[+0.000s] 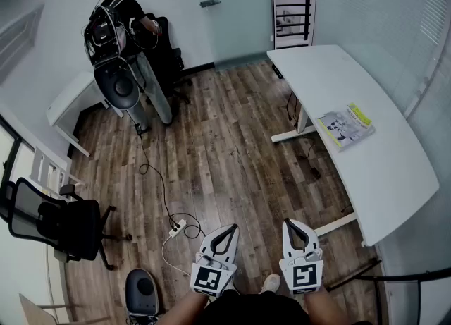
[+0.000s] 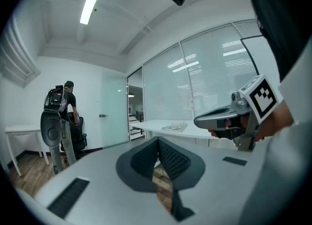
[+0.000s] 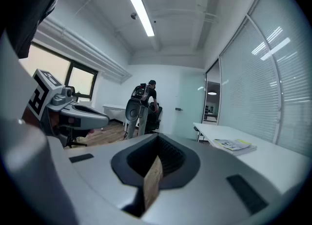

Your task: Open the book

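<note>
Book [image 1: 345, 125] lies closed on table [image 1: 384, 172], well apart from you. Your left gripper [image 1: 225, 232] and right gripper [image 1: 294, 226]: jaws pressed together, empty, held near level for approach.

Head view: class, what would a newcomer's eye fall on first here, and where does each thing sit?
The left gripper and right gripper stand out at the bottom edge, both shut and empty. A closed book lies on the white desk at the right, well away from them. A person stands by the far wall at the upper left.
</note>
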`<state>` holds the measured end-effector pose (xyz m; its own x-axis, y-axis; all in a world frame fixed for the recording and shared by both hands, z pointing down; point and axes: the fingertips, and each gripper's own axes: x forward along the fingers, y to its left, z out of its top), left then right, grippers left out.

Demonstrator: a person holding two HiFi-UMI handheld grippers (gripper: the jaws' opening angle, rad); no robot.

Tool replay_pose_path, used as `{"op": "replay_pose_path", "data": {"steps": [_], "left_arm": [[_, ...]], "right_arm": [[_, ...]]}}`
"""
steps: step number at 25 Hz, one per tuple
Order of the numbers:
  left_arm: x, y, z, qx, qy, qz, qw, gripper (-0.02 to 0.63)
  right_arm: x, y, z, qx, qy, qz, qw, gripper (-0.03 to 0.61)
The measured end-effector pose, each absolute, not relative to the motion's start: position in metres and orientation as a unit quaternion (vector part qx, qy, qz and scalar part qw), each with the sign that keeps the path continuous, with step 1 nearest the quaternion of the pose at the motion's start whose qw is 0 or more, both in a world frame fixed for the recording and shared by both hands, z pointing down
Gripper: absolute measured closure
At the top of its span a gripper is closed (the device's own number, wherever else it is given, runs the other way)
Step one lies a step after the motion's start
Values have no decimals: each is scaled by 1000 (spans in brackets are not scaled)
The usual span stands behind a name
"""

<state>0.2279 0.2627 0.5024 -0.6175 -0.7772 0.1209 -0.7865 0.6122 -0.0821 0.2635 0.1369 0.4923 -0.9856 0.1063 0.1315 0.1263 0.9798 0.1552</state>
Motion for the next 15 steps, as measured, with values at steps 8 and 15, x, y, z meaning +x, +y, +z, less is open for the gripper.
{"op": "replay_pose_path", "data": {"steps": [8,15], "left_arm": [[226,298,496,435,-898,52,33,600],[214,319,490,431,-900,54,31,600]], "right_arm": [[264,181,480,-64,-992,-95,54,575],[254,215,464,-84,-991,-103,31,575]]}}
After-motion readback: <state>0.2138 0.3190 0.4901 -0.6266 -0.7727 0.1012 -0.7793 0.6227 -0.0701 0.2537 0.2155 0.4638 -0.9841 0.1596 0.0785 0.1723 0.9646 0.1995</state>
